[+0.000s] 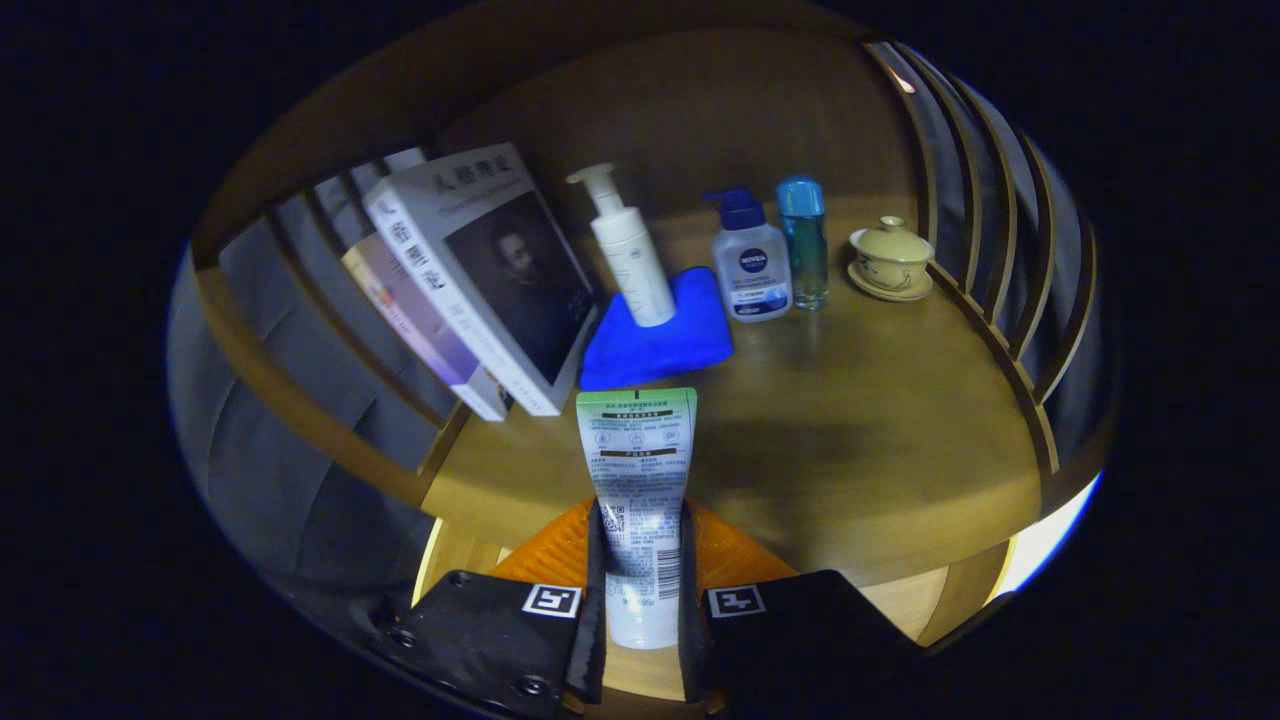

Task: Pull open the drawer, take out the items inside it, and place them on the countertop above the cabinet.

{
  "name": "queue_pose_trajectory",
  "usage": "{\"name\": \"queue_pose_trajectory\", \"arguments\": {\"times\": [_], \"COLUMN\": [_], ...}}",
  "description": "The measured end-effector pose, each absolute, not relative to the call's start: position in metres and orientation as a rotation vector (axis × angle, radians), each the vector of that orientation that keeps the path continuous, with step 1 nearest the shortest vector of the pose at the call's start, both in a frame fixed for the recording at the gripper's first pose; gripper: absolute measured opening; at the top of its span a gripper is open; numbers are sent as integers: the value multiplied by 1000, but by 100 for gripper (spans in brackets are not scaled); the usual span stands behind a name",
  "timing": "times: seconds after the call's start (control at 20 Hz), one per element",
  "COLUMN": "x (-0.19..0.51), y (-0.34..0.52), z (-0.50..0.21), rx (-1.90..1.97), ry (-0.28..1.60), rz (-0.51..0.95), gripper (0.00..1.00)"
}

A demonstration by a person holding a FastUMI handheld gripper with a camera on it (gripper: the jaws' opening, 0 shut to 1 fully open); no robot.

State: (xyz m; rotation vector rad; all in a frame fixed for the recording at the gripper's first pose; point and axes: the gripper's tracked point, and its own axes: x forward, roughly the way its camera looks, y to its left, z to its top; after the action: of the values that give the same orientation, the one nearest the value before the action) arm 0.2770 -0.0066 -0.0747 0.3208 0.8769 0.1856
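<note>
A white squeeze tube with a green end [640,480] stands between my two fingers [596,580], which press on its lower half from both sides. My gripper [640,590] is shut on it and holds it upright over the front part of the wooden countertop [860,440]. The tube's green end points away from me, toward a folded blue cloth [655,345]. The drawer is hidden from this view.
On the countertop beyond the tube: a white pump bottle [630,255] on the blue cloth, a white bottle with a blue pump [750,262], a blue-capped clear bottle [804,240], a lidded yellow cup on a saucer [890,260]. Leaning books [480,280] stand left. Slatted rails [1010,230] fence the right side.
</note>
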Motion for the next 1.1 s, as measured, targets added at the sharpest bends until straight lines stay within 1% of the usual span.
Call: {"name": "queue_pose_trajectory", "arguments": {"times": [0.05,0.15,0.3,0.4,0.55,0.7,0.8,1.0,1.1], "x": [284,297,308,315,320,316,310,274,249], "y": [-8,-10,-8,-9,-12,-12,-14,-22,-19], "z": [-77,-86,-95,-97,-101,-89,-70,-36,-28], "rx": [340,360,370,364,320,275,249,144,150], "ry": [881,893,882,856,830,786,726,567,504], "rz": [172,151,124,105,101,94,97,82,81], "gripper": [32,36,37,44,49,54,69,98,98]}}
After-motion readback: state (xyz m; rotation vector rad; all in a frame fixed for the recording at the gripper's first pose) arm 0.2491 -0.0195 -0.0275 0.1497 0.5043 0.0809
